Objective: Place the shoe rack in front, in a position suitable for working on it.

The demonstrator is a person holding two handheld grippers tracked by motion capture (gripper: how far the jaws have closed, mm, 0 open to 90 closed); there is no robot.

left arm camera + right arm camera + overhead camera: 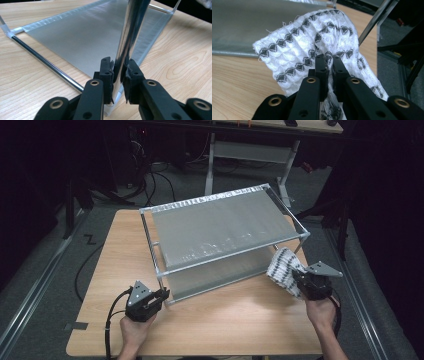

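Currently, progress: the left tool [161, 296] is clamping the near corner post [130, 37] of the rack [225, 232], steadying it; the right tool [300, 279] is gripping the cloth [281, 267] and holding it off the worktop [240, 317], beside the rack's right end.
Remaining: by my judgement the wiping of the shelves is not yet under way; the cloth is not touching either shelf.
Rack: two tiers, thin shiny chrome tubes, clear plastic corner joints, flat frosted grey shelf panels [82, 37].
Cloth: soft, waffle-woven white with dark diamond rows, bunched, frayed at its edges.
Worktop: pale wood-grain laminate, smooth.
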